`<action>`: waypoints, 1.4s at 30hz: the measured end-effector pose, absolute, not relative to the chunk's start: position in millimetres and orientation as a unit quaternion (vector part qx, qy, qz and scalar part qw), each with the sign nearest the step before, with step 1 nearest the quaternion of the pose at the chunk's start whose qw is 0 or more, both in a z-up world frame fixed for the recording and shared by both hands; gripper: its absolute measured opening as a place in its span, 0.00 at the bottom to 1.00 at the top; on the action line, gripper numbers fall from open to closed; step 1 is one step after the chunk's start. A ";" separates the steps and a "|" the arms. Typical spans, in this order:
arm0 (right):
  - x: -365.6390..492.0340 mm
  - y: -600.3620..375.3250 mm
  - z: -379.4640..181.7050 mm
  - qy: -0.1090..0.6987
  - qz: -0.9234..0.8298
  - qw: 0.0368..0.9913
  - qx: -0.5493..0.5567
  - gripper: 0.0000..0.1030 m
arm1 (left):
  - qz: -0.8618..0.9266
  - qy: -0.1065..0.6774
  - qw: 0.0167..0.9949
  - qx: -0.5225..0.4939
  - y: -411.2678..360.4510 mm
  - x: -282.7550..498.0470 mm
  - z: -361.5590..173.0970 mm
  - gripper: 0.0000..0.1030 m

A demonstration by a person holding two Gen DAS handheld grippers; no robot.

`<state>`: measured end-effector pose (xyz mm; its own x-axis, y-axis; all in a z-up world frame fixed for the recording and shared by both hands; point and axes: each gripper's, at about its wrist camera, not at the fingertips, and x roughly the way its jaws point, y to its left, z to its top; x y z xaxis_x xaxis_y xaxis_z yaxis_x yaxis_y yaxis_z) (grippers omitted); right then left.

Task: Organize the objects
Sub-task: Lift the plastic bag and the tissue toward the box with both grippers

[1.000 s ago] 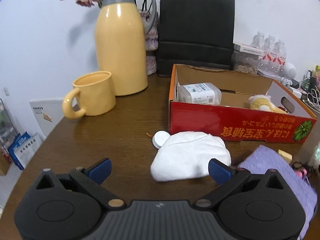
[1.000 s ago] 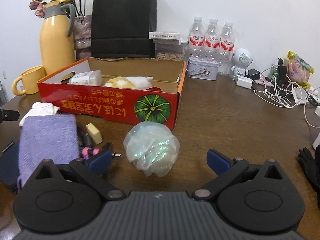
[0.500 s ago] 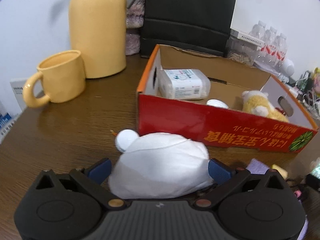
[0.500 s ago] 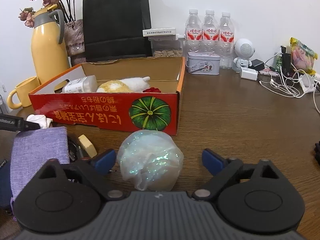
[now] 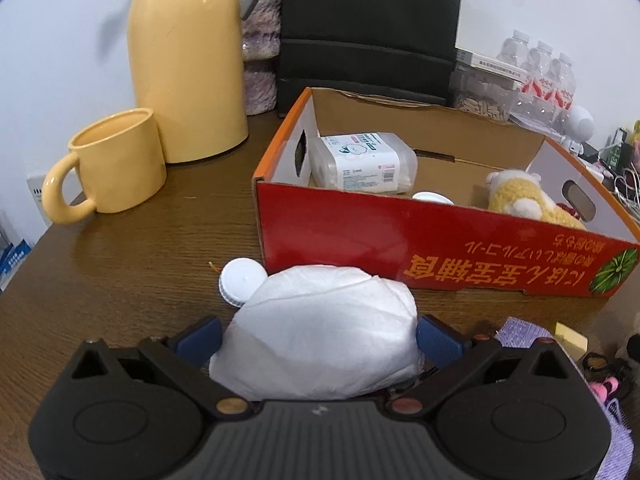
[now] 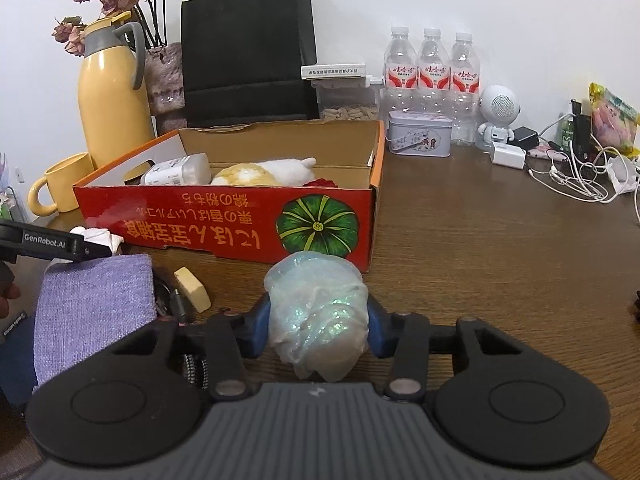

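A white cloth bundle lies on the brown table in front of the red cardboard box. My left gripper has its blue pads against both sides of the bundle, still wide. A white cap lies at the bundle's far left. My right gripper is shut on an iridescent plastic bag ball just in front of the red box. The box holds a wipes pack, a plush toy and a small white lid.
A yellow mug and yellow thermos stand left of the box, a black paper bag behind it. A purple cloth and a beige block lie between the grippers. Water bottles, a tin and cables sit right.
My right gripper has closed its fingers onto the plastic bag ball. My left gripper has moved forward around the white bundle, its pads now touching the sides.
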<state>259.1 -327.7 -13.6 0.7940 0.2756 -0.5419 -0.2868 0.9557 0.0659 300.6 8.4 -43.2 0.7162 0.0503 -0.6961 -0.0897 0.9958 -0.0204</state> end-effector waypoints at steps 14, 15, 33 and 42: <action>257.2 -330.0 -12.8 0.277 0.146 0.950 -0.006 0.45 | 0.052 0.350 0.935 0.005 -1.3 284.7 -44.9 0.80; 256.8 -330.3 -12.5 0.275 0.147 0.950 -0.005 0.45 | 0.051 0.348 0.936 0.006 -1.3 283.6 -44.8 0.77; 252.7 -332.9 -9.4 0.261 0.151 0.954 -0.001 0.45 | 0.056 0.303 0.951 0.022 -0.9 246.6 -31.8 0.61; 249.7 -331.7 -7.6 0.250 0.152 0.956 -0.001 0.45 | 0.072 0.280 0.957 -0.001 14.6 233.2 -23.6 0.61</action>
